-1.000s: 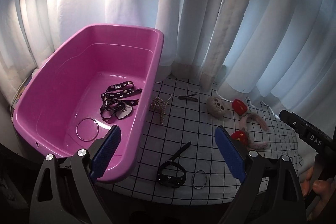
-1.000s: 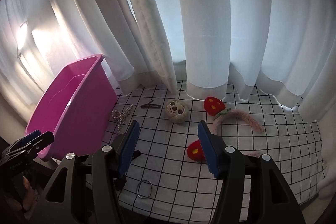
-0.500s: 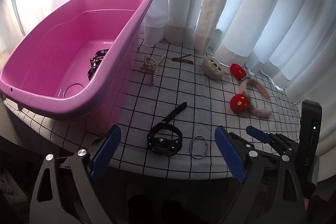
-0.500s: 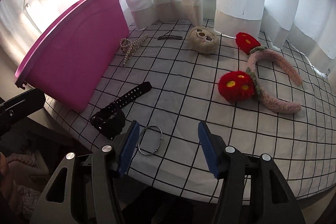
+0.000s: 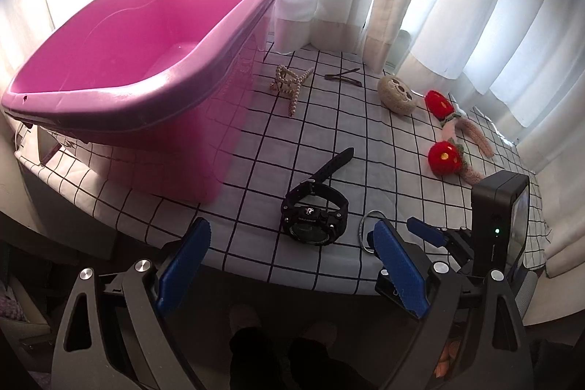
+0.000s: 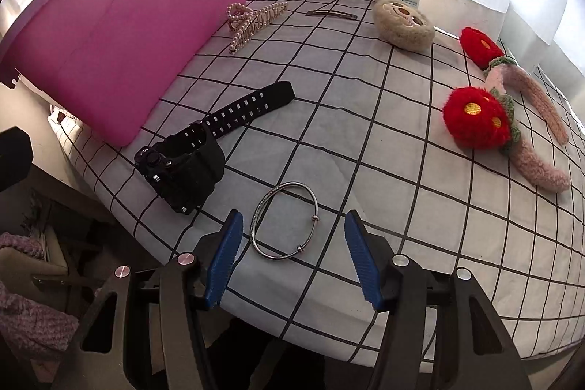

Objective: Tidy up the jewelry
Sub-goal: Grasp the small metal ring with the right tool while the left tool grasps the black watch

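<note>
While both jaws gape empty: one bangle (image 6: 283,220), one watch (image 6: 182,167), two red pompoms (image 6: 475,123)

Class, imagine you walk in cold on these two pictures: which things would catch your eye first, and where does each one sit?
The big pink tub dominates the left of the checked cloth. On the right lies a fuzzy headband with red flowers. Nearest, a silver bangle lies just ahead of the open right gripper, beside a black watch.

The right tool (image 6: 292,256) hangs with its jaws apart over the silver bangle (image 6: 283,220) on the checked worktop (image 6: 365,134); the black watch (image 6: 190,159) lies just left of the bangle.
</note>
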Action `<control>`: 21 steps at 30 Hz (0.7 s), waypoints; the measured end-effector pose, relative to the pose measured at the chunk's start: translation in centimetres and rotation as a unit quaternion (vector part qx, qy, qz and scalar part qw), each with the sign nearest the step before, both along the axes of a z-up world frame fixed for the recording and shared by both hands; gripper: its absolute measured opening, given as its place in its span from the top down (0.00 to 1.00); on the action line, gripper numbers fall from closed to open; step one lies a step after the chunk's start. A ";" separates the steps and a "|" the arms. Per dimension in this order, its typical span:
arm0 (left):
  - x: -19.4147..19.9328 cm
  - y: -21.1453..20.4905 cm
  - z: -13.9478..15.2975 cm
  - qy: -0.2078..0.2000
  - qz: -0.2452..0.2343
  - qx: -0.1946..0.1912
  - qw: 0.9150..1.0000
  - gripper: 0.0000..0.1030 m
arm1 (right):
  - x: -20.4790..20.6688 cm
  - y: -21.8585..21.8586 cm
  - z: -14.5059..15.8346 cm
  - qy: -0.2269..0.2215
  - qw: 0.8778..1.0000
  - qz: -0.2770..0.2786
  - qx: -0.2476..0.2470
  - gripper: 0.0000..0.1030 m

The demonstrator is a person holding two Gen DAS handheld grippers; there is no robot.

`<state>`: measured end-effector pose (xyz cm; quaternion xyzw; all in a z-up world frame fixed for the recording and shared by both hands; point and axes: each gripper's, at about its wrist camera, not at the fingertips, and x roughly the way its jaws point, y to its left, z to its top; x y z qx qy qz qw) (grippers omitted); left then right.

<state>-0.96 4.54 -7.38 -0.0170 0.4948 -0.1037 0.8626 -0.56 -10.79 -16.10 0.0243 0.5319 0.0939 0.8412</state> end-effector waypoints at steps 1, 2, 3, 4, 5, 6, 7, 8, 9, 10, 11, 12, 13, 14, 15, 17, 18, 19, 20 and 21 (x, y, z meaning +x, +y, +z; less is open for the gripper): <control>0.0 0.0 -0.1 -0.001 -0.001 0.002 1.000 0.14 | 0.0 0.2 -0.2 0.001 1.000 0.002 -0.002 0.46; 0.0 0.0 -0.1 -0.001 -0.001 0.003 1.000 0.14 | 0.1 0.5 -0.4 0.002 1.000 0.003 -0.005 0.46; 0.0 -0.1 -0.2 0.000 -0.001 0.004 1.000 0.14 | 0.2 0.7 -0.7 0.004 1.000 0.005 -0.010 0.46; 0.1 -0.1 -0.3 0.001 -0.002 0.004 1.000 0.14 | 0.3 0.9 -1.0 0.008 1.000 0.007 -0.017 0.46; 0.1 -0.1 -0.4 0.002 -0.002 0.004 1.000 0.14 | 0.3 1.1 -1.4 0.012 1.000 0.009 -0.022 0.46; 0.2 -0.2 -0.6 0.004 -0.002 0.005 1.000 0.14 | 0.2 1.2 -1.5 0.008 0.999 0.011 -0.029 0.46; 0.2 -0.3 -0.7 0.005 -0.003 0.005 1.000 0.14 | 0.2 1.3 -1.5 0.005 0.999 0.012 -0.041 0.46; 0.3 -0.4 -0.8 0.006 -0.004 0.006 1.000 0.14 | 0.2 1.2 -1.6 0.003 0.999 0.011 -0.047 0.46; 0.4 -0.6 -0.9 0.007 -0.005 0.006 1.000 0.14 | 0.2 0.9 -1.6 0.002 0.999 0.006 -0.046 0.46; 0.4 -0.7 -1.0 0.007 -0.006 0.004 1.000 0.14 | 0.2 0.3 -1.6 0.001 0.999 -0.001 -0.045 0.46; 0.4 -0.9 -1.1 0.007 -0.009 0.003 1.000 0.14 | 0.3 -0.2 -1.7 0.000 0.999 -0.009 -0.047 0.46; 0.4 -1.2 -1.2 0.006 -0.011 0.002 1.000 0.14 | 0.3 -0.8 -1.7 -0.001 0.999 -0.016 -0.050 0.46; 0.4 -1.5 -1.4 0.006 -0.015 0.001 1.000 0.14 | 0.3 -1.5 -1.7 -0.002 0.998 -0.022 -0.051 0.46; 0.5 -1.8 -1.6 0.007 -0.018 -0.002 1.000 0.14 | 0.3 -2.2 -1.7 -0.003 0.998 -0.027 -0.051 0.46; 0.6 -2.2 -1.8 0.009 -0.021 -0.006 1.000 0.14 | 0.3 -2.7 -1.7 -0.004 0.998 -0.031 -0.049 0.46; 0.8 -2.7 -2.3 0.015 -0.026 -0.015 0.999 0.14 | 0.4 -3.6 -1.7 -0.006 0.998 -0.035 -0.048 0.46; 1.1 -3.0 -2.5 0.017 -0.029 -0.019 0.999 0.14 | 0.5 -3.9 -1.7 -0.007 0.998 -0.034 -0.047 0.46; 1.3 -3.2 -2.8 0.018 -0.030 -0.019 0.999 0.14 | 0.6 -4.1 -1.7 -0.008 0.998 -0.033 -0.044 0.46; 1.5 -3.4 -3.2 0.017 -0.028 -0.015 0.999 0.14 | 0.7 -4.2 -1.7 -0.009 0.999 -0.033 -0.041 0.46; 1.8 -3.5 -3.6 0.018 -0.026 -0.013 0.999 0.14 | 0.8 -4.3 -1.6 -0.010 0.999 -0.033 -0.039 0.46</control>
